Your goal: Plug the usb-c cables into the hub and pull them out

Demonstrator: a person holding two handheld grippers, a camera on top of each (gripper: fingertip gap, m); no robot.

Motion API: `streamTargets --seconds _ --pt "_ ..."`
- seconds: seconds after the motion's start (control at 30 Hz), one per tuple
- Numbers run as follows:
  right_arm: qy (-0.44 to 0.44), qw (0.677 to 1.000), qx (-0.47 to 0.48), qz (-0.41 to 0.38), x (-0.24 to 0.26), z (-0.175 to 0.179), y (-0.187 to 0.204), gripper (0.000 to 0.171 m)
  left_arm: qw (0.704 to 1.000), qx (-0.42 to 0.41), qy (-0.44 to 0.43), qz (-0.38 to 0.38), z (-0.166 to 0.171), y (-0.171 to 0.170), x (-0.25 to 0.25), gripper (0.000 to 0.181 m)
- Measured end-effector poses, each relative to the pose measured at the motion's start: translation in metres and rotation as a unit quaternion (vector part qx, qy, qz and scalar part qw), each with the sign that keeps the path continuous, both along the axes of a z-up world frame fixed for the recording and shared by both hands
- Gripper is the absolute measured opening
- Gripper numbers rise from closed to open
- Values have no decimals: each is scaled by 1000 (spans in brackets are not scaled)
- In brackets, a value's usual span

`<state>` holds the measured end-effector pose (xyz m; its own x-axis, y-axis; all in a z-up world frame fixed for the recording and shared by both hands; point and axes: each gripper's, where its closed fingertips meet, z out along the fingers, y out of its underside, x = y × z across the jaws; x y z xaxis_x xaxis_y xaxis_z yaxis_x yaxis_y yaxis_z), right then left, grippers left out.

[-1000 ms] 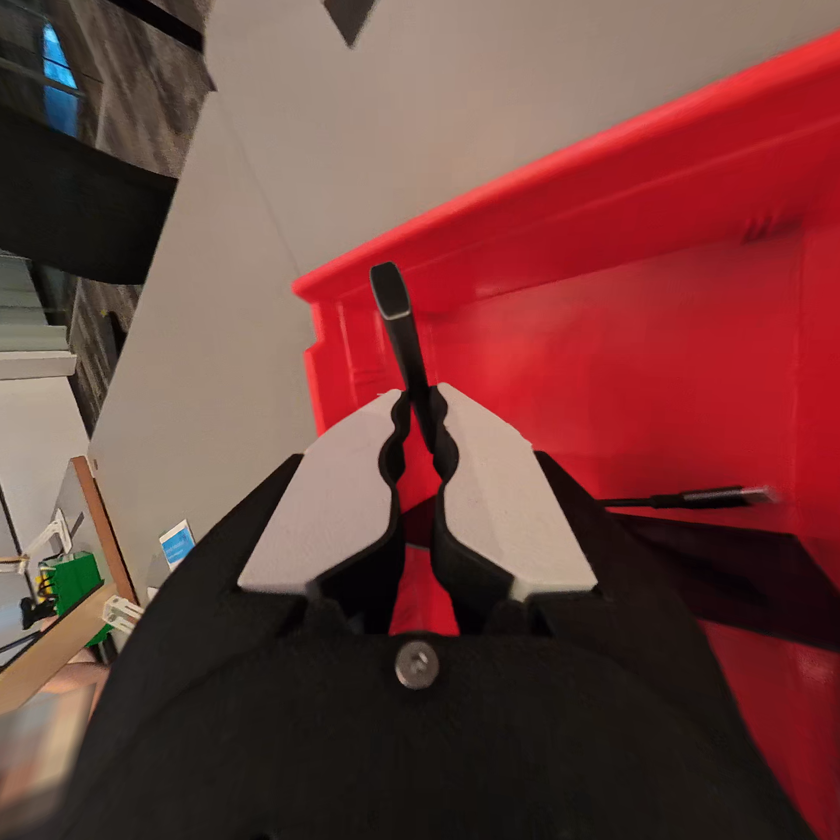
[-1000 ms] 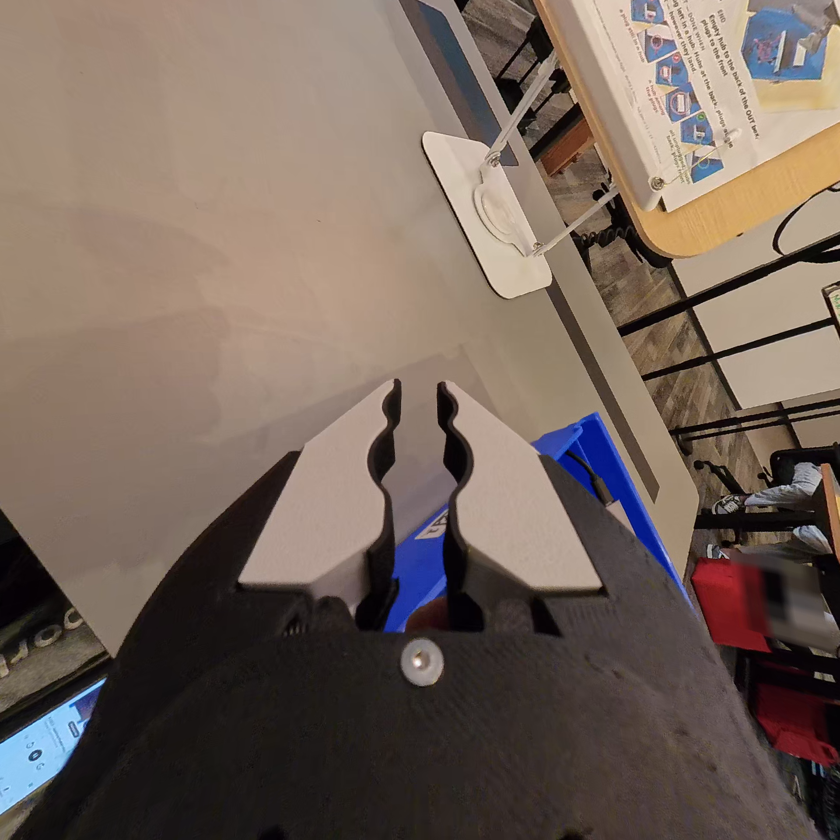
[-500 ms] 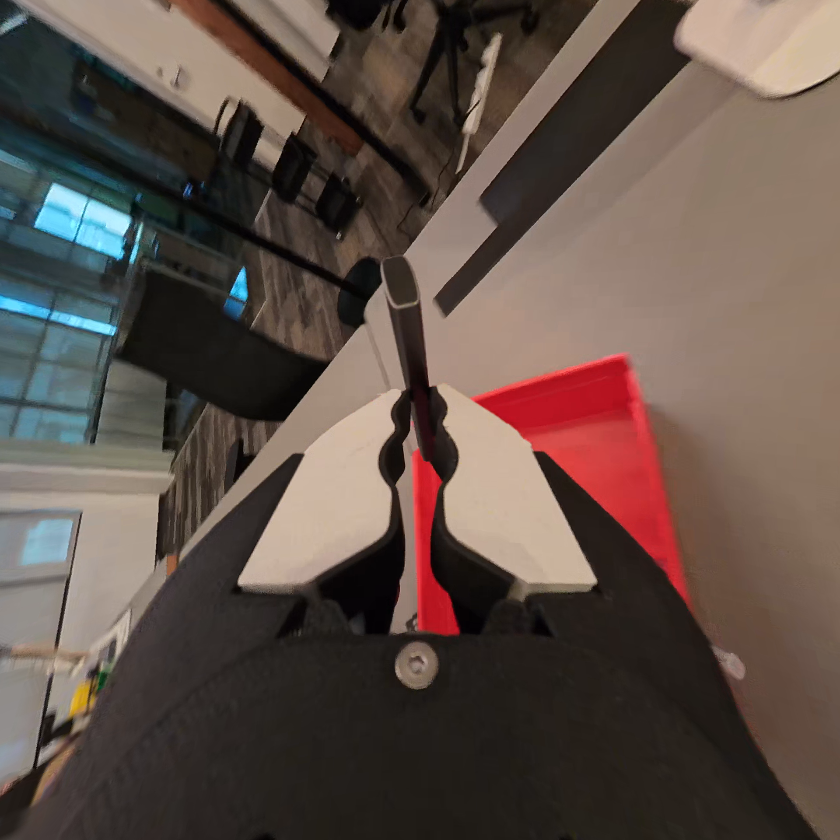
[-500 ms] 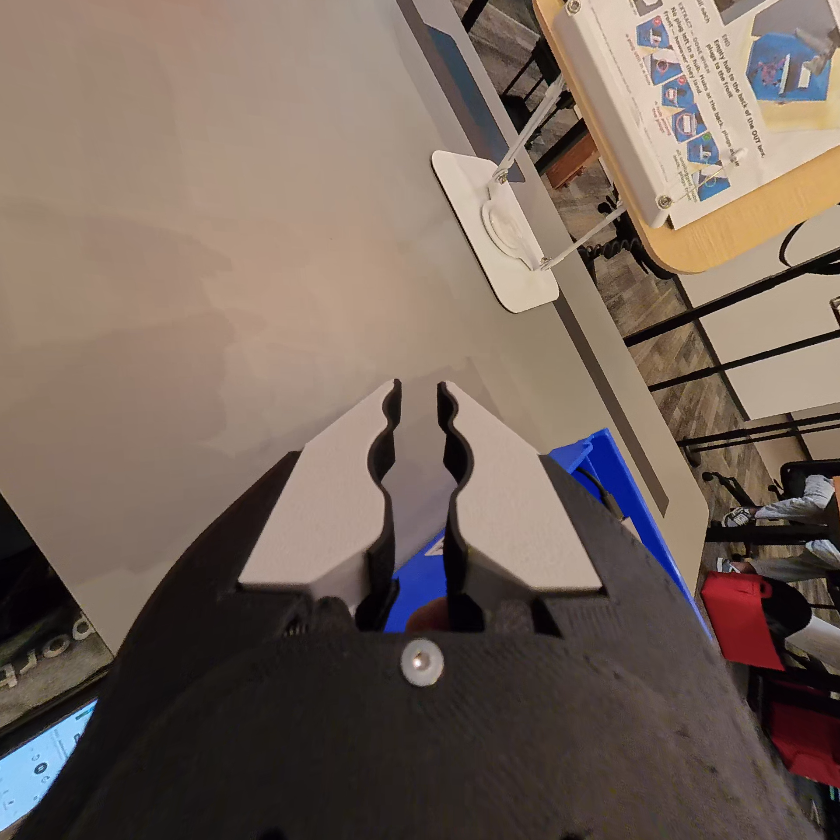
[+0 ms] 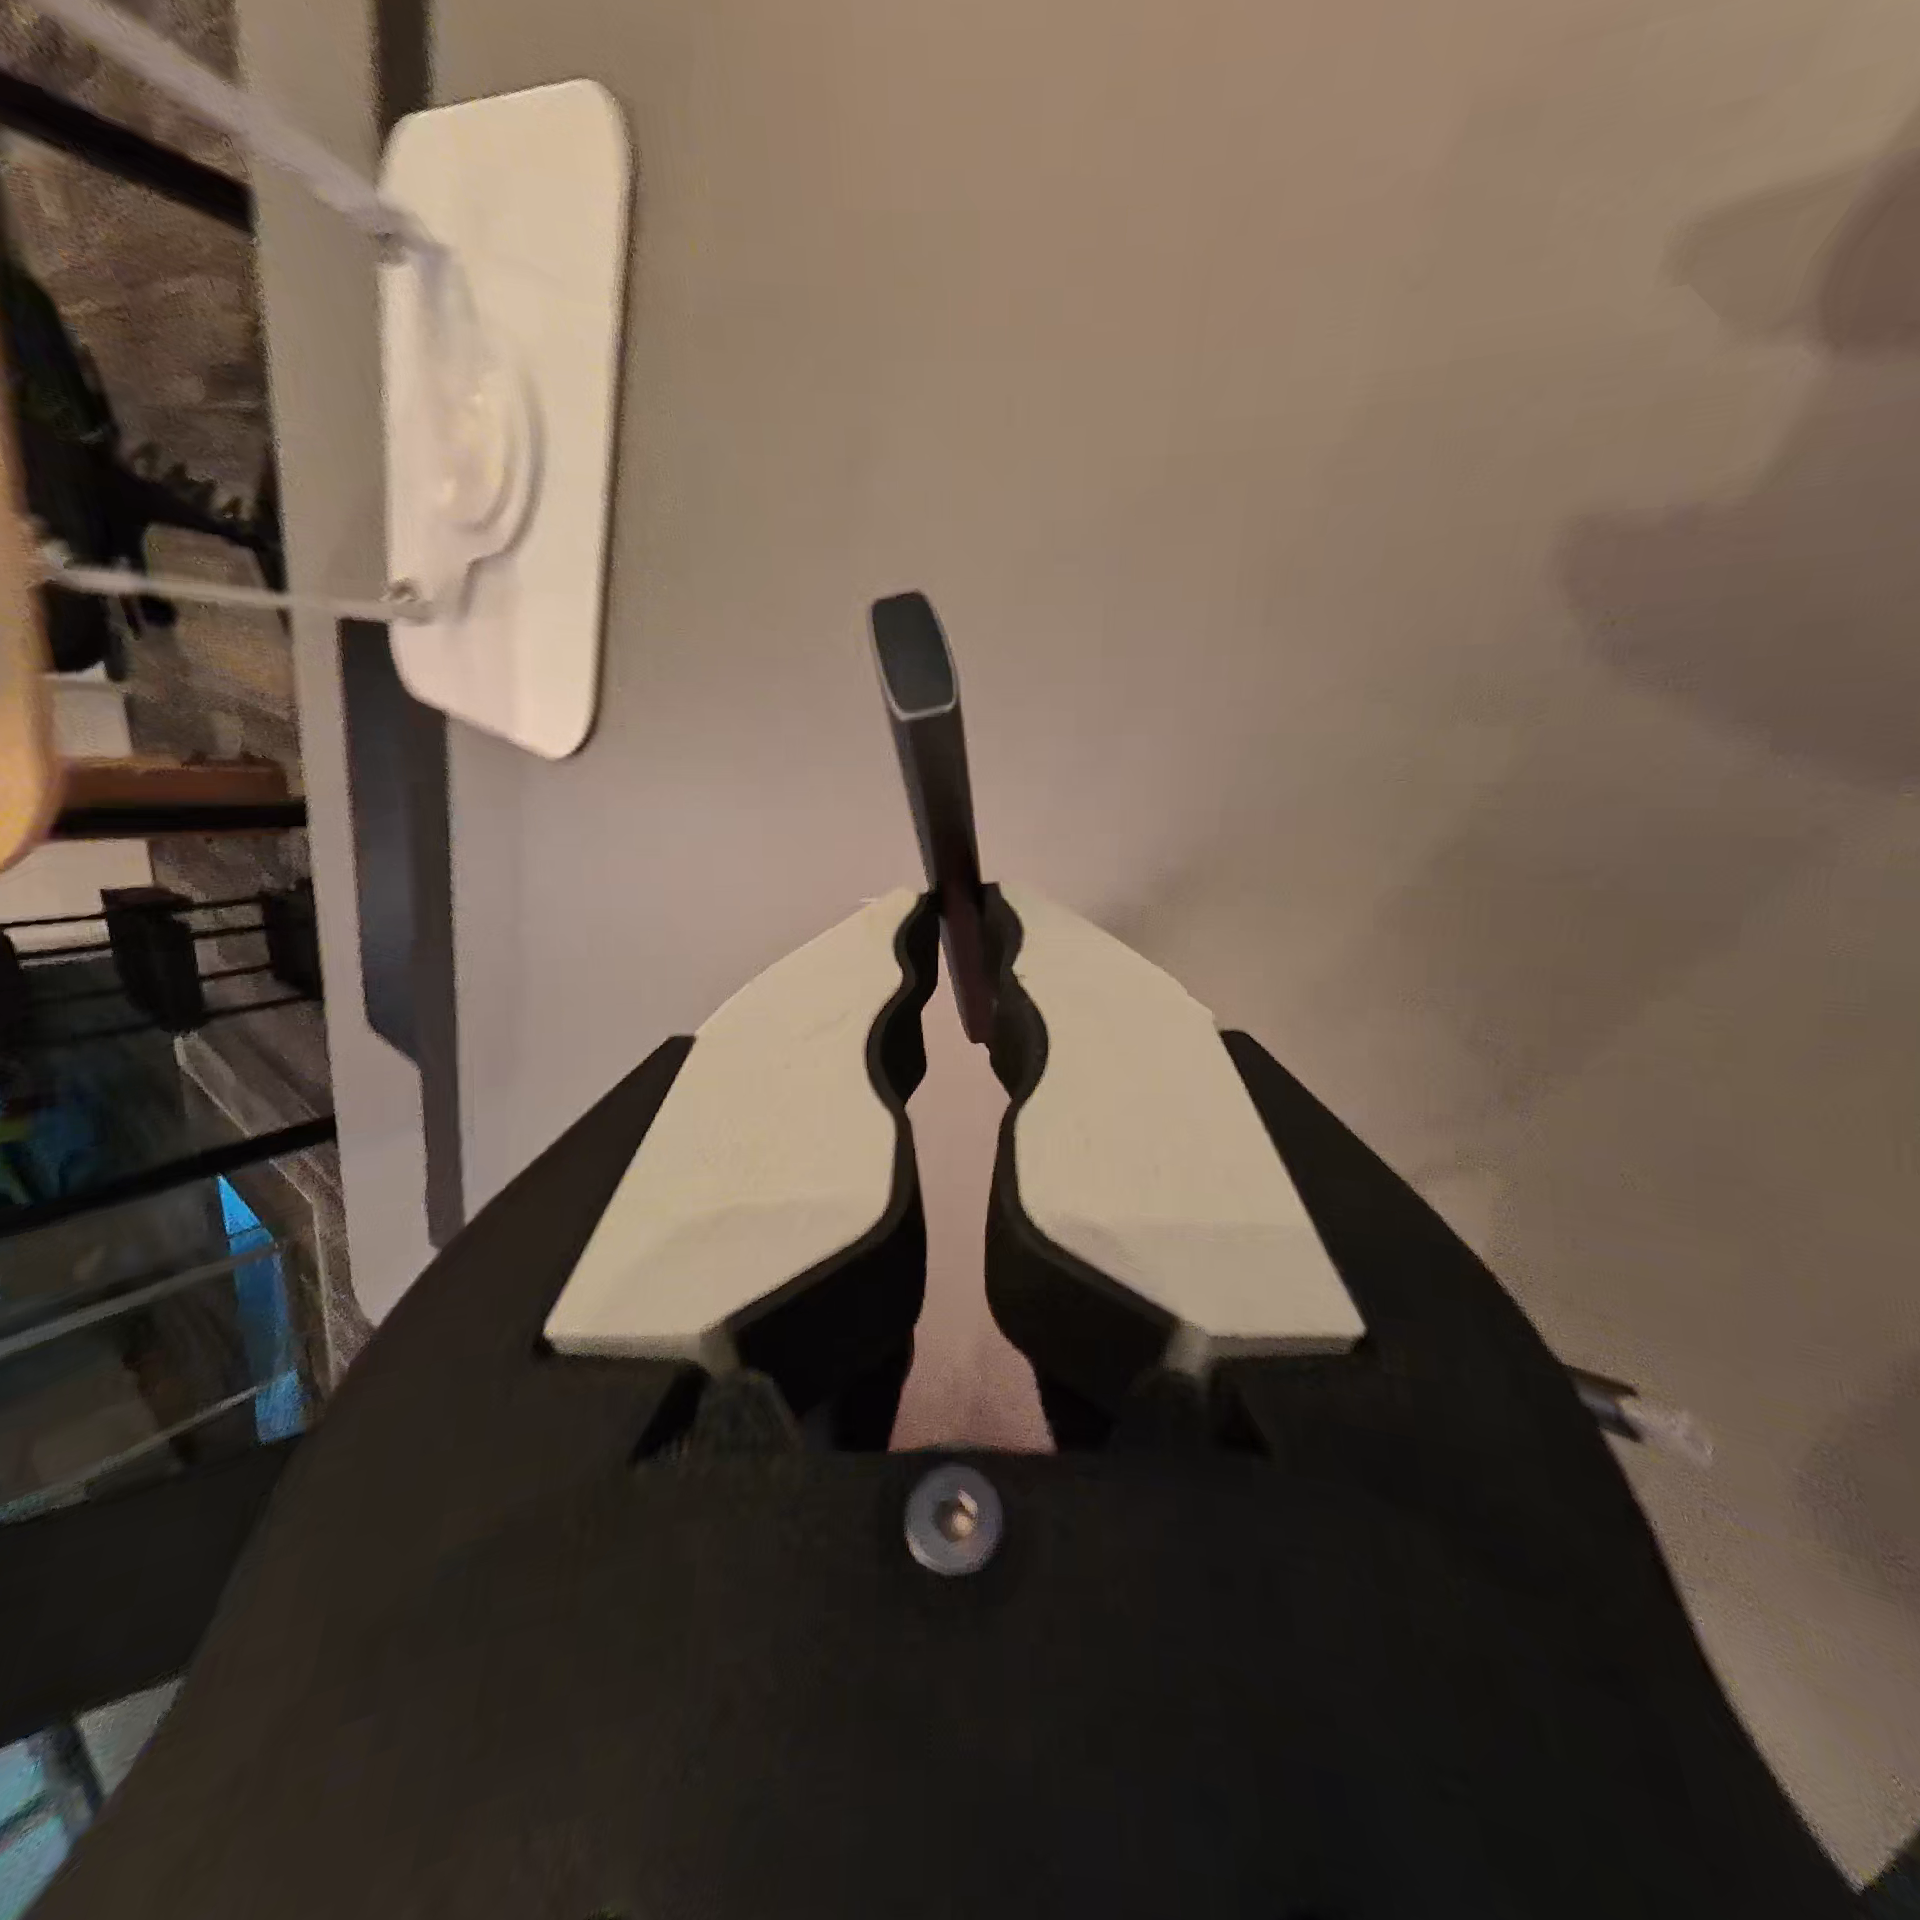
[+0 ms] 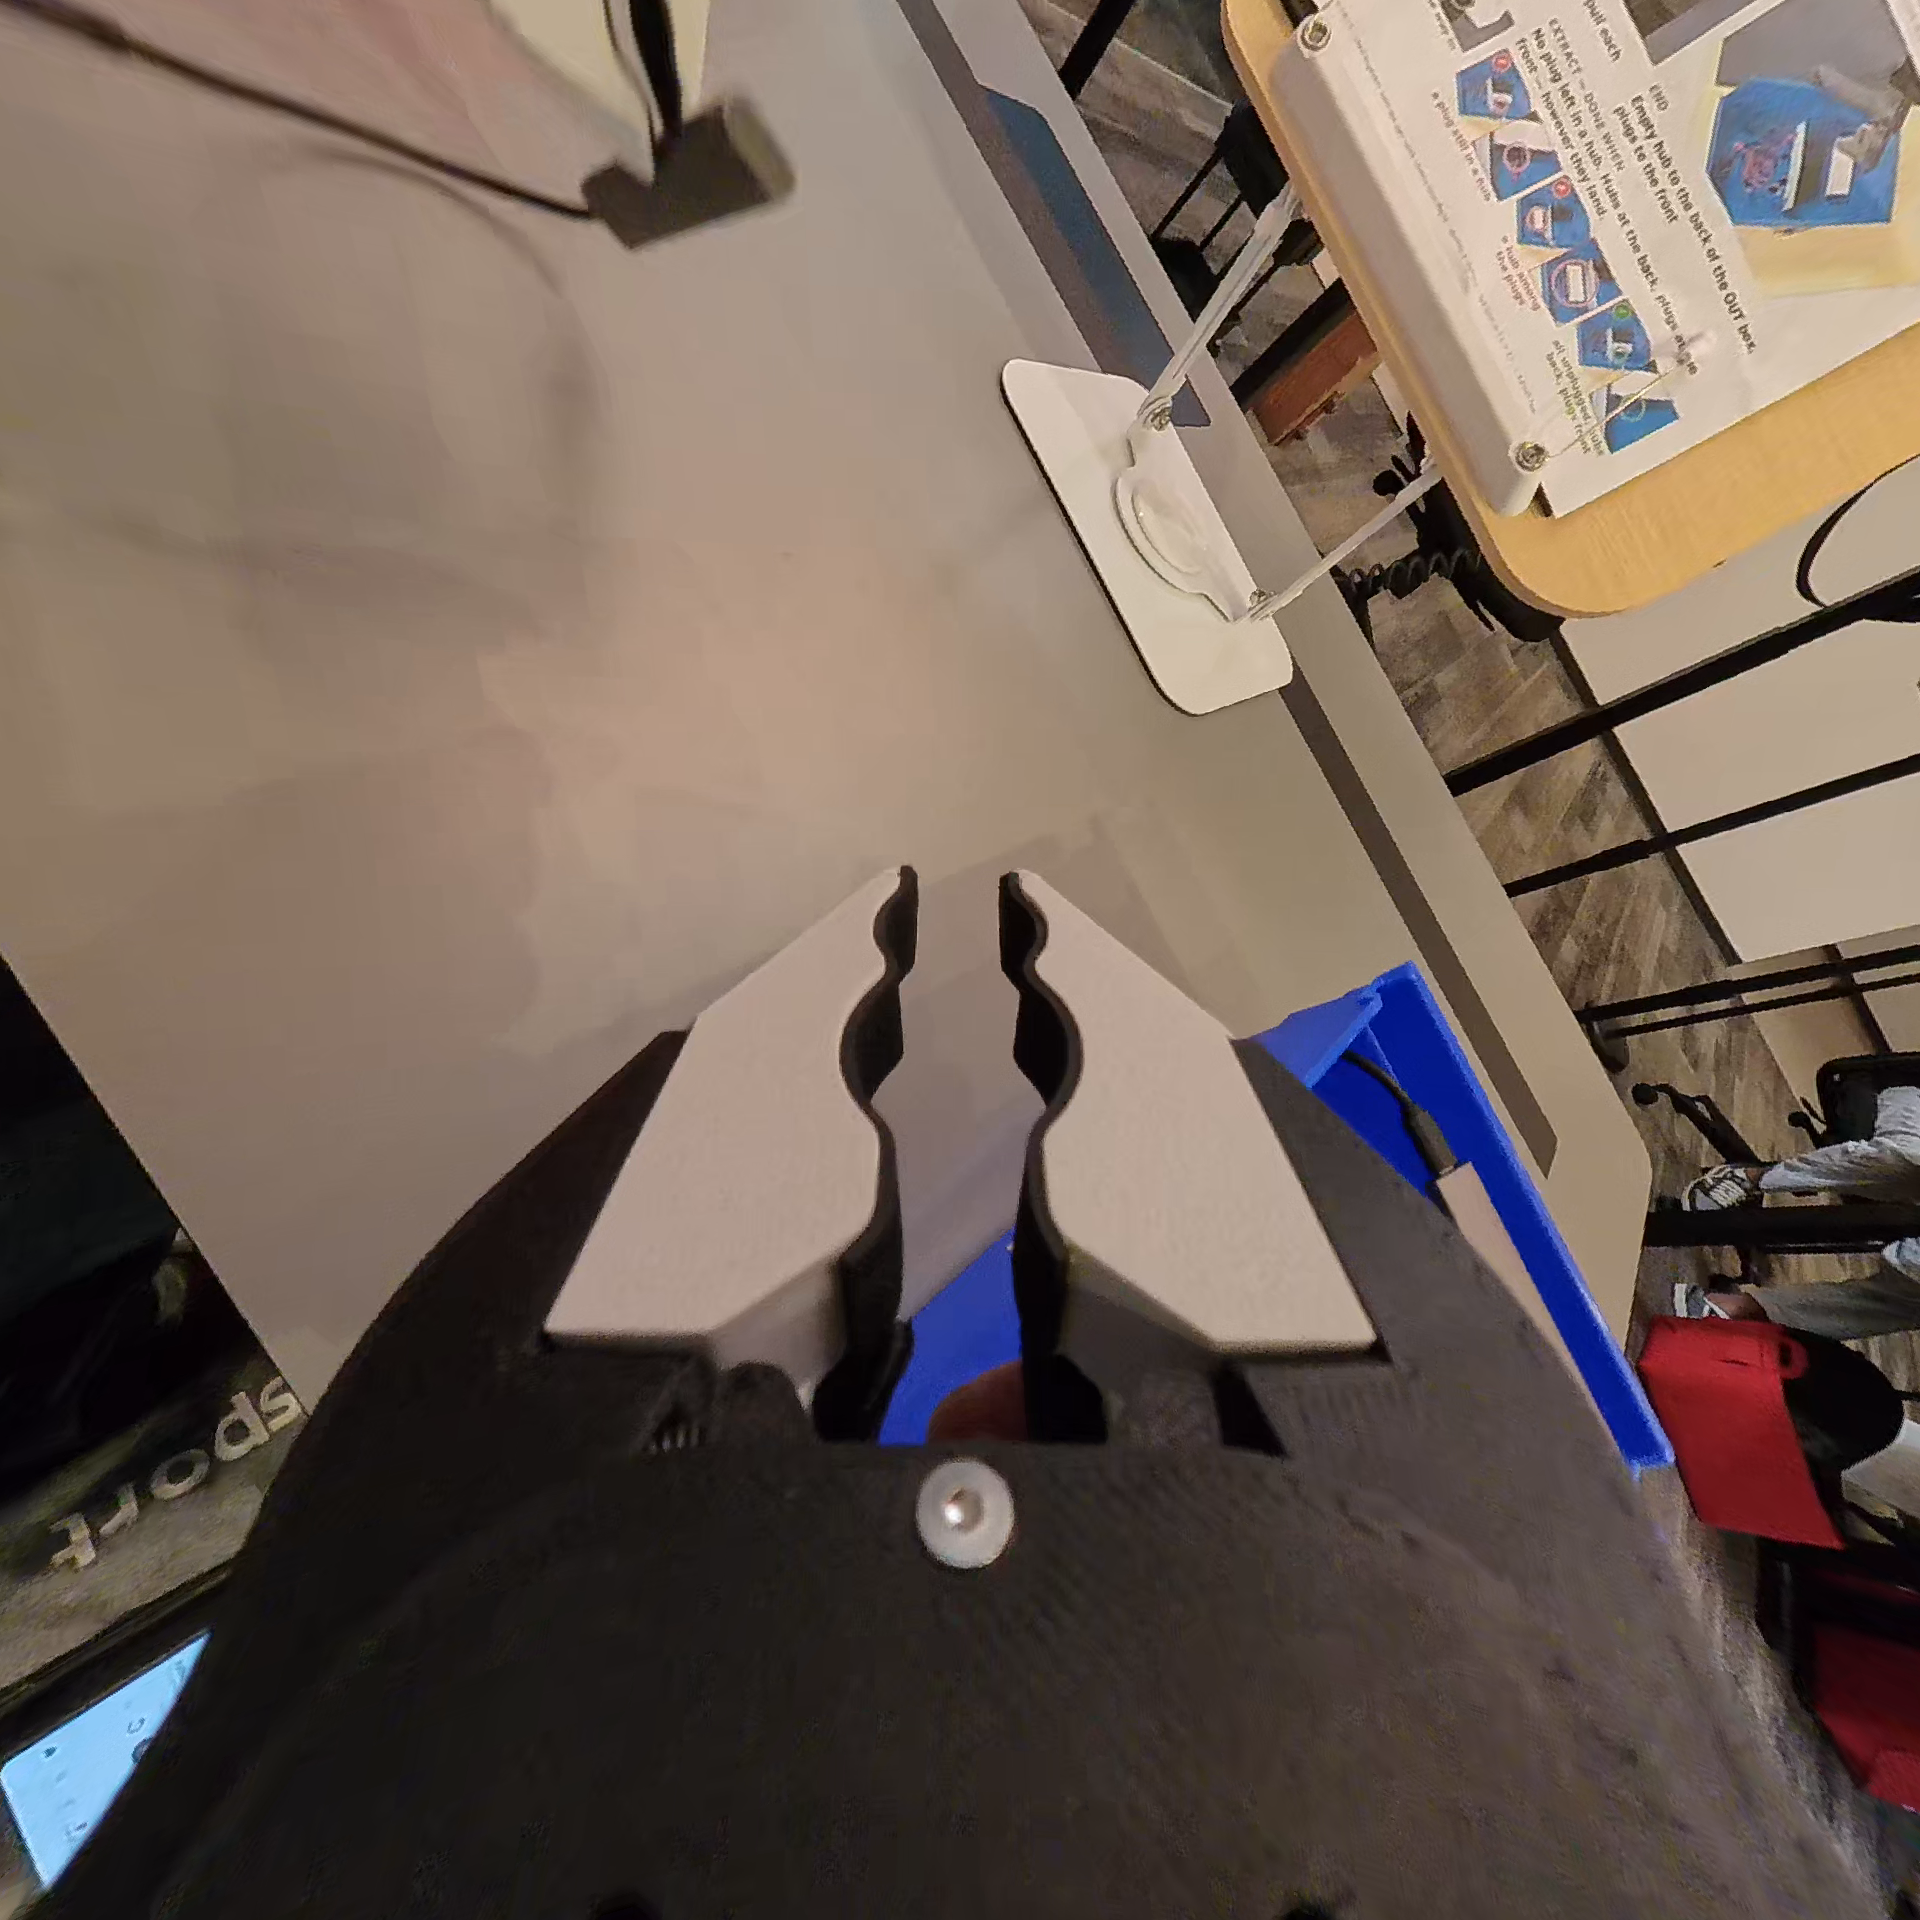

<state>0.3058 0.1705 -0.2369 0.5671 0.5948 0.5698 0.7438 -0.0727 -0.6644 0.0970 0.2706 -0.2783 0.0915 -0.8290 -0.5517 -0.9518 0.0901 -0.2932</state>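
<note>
Grey table (image 6: 436,582), patterned carpet floor (image 6: 1538,727) beyond.

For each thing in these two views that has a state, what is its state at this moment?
left gripper: shut on the hub.
hub: dark slim bar, held at one end, no cable plugged into the end that shows.
right gripper: open, empty.
blue bin: on the table, a black cable lies in it.
white stand base: flat on the table.

My left gripper (image 5: 958,902) has matt pale plastic fingers (image 5: 790,1122) on a rough-textured black body, pinching a smooth dark metal hub (image 5: 928,727). The table (image 6: 436,582) looks smooth and matt grey; the blue bin (image 6: 1455,1122) is glossy plastic.
</note>
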Motion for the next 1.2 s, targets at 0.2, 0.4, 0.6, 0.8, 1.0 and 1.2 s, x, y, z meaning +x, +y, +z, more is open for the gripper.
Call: streamTargets --seconds 0.2,0.4,0.6,0.8,1.0,1.2 --pt "5 1000 -2 -1 2 -1 -2 13 999 26 29 -34 -52 -10 37 7" --pt "6 1000 -2 2 -2 -1 -2 13 999 -21 -5 -40 -78 -27 54 9" --pt "3 1000 -2 4 -4 0 -3 13 997 -36 -63 -9 -55 -26 39 30" --pt "3 1000 -1 5 -5 0 -3 13 991 19 -115 67 35 -8 -51 31" --pt "9 1000 1 13 -14 1 -2 13 960 20 -60 274 77 15 -240 27" --pt "9 1000 3 22 -26 3 -3 13 899 -103 -28 425 23 -8 -362 39"
